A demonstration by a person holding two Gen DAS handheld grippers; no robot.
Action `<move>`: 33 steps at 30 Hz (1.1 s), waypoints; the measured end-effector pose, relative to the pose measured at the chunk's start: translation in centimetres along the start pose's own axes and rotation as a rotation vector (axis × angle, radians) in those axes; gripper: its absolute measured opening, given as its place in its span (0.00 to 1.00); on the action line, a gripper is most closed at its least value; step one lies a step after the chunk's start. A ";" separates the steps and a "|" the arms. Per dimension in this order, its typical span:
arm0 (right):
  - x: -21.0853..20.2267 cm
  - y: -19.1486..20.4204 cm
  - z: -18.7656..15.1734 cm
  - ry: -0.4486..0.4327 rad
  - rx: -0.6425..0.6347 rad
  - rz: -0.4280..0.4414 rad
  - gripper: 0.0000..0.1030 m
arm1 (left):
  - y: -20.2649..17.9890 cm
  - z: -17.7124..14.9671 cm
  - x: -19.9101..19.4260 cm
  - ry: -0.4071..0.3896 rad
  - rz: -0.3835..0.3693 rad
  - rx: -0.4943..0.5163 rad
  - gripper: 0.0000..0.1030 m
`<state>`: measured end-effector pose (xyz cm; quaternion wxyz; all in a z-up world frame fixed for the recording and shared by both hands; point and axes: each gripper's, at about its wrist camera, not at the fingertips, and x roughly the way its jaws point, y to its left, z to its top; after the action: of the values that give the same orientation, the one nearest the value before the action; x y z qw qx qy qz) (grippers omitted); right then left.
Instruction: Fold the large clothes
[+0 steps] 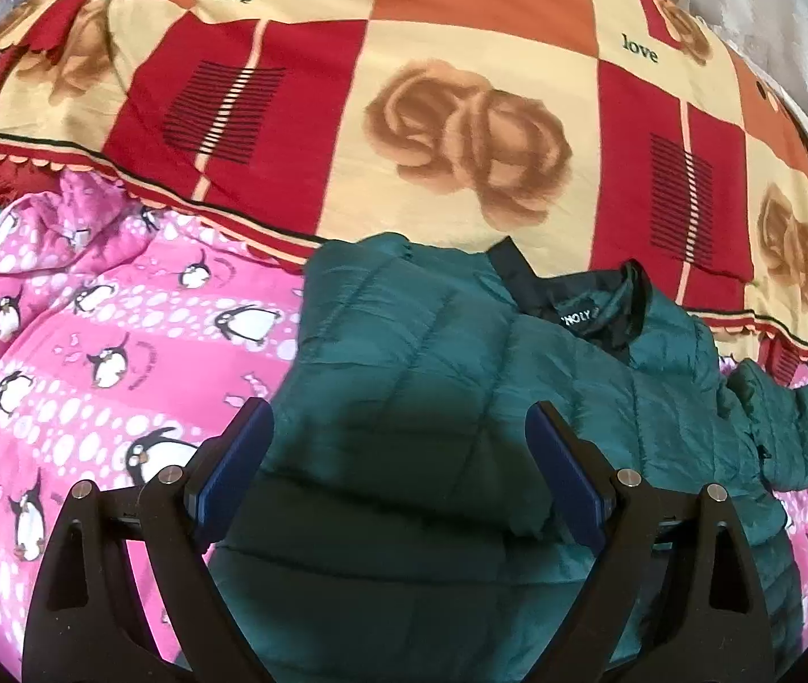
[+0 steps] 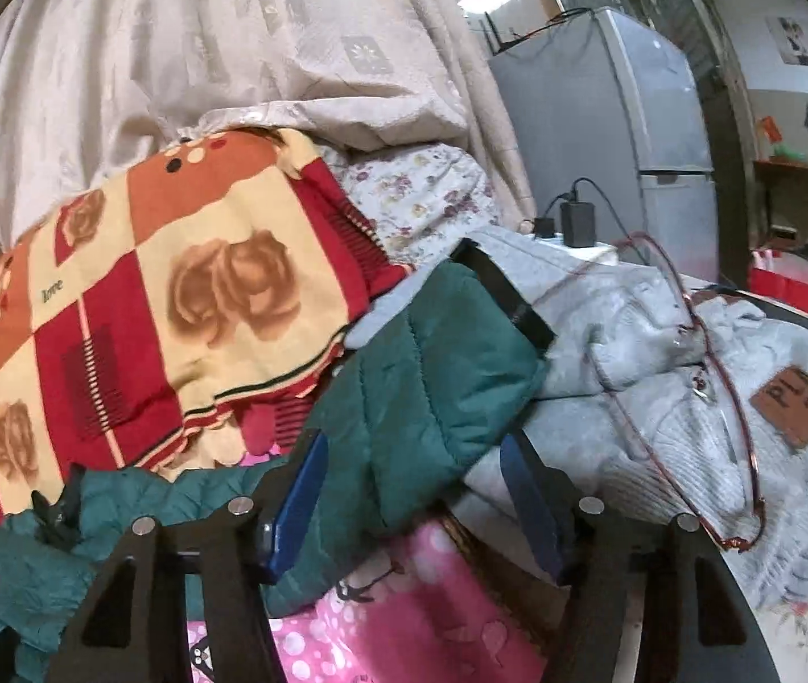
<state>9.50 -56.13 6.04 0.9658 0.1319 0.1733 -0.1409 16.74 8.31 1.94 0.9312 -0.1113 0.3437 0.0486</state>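
A dark green quilted jacket [image 1: 461,375] lies on a pink penguin-print blanket [image 1: 91,353], its black-lined collar [image 1: 592,313] at the far side and a sleeve [image 1: 802,427] trailing right. My left gripper [image 1: 398,449] hovers over the jacket's folded left part, jaws wide open, nothing between them. In the right wrist view the jacket's sleeve [image 2: 438,375] with its black cuff [image 2: 506,296] lies between the fingers of my right gripper [image 2: 409,484], which is open. I cannot tell if the pads touch the fabric.
A red, orange and cream rose-print blanket [image 1: 461,114] is heaped behind the jacket. A grey knitted sweater [image 2: 688,398] with a thin red cord [image 2: 740,415] lies at right. Chargers [image 2: 574,222], a fridge [image 2: 631,131] and beige curtains [image 2: 233,45] stand beyond.
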 end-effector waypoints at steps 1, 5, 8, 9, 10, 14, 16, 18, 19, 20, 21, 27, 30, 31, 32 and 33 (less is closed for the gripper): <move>0.1 0.0 0.1 -0.003 0.010 0.000 0.60 | -0.2 0.0 0.1 0.005 -0.001 0.007 0.88; 0.2 1.8 0.0 0.010 -0.064 -0.030 0.60 | -0.3 -0.2 0.6 0.028 -0.006 0.010 0.88; 1.2 4.6 -1.4 0.097 -0.271 -0.125 0.60 | 0.1 -0.3 1.0 0.049 -0.010 -0.016 0.88; 1.5 5.0 -2.1 0.127 -0.335 -0.184 0.60 | 0.3 -0.4 1.1 0.055 -0.010 -0.026 0.88; 1.3 5.1 -2.5 0.119 -0.381 -0.241 0.60 | 0.5 -0.5 1.2 0.062 -0.009 -0.036 0.88; -0.6 3.1 -1.2 0.033 -0.360 -0.283 0.55 | 1.0 -0.7 1.4 0.077 -0.011 -0.060 0.88; -0.6 1.5 -0.1 0.023 -0.331 -0.309 0.55 | 1.1 -0.9 1.5 0.084 -0.011 -0.064 0.88; -0.4 -0.1 1.2 0.001 -0.296 -0.386 0.55 | 1.0 -1.1 1.6 0.090 -0.011 -0.063 0.88; -0.3 -1.4 1.8 -0.007 -0.251 -0.372 0.55 | 1.0 -1.1 1.6 0.092 -0.012 -0.062 0.88; -0.4 -2.4 2.3 -0.017 -0.216 -0.358 0.54 | 1.0 -1.2 1.6 0.094 -0.012 -0.059 0.88; -0.8 -3.1 2.8 -0.051 -0.201 -0.359 0.51 | 1.0 -1.2 1.7 0.095 -0.011 -0.057 0.88; -1.2 -7.2 5.8 -0.086 -0.055 -0.353 0.51 | 1.1 -1.4 2.0 0.114 -0.017 -0.070 0.88; 0.1 -8.6 7.0 0.021 -0.088 -0.341 0.51 | 1.1 -1.4 2.1 0.118 -0.024 -0.077 0.88; 0.3 -8.9 7.2 0.061 -0.098 -0.314 0.51 | 1.1 -1.5 2.1 0.121 -0.026 -0.077 0.88; 0.4 -9.2 7.3 0.084 -0.099 -0.287 0.51 | 1.2 -1.5 2.2 0.122 -0.026 -0.078 0.88; 0.2 -9.3 7.3 0.091 -0.101 -0.258 0.51 | 1.2 -1.5 2.2 0.124 -0.025 -0.081 0.88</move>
<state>8.88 -67.00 10.71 0.9363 0.0661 0.2391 -0.2487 17.21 9.17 -0.82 0.9035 -0.1560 0.3969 0.0437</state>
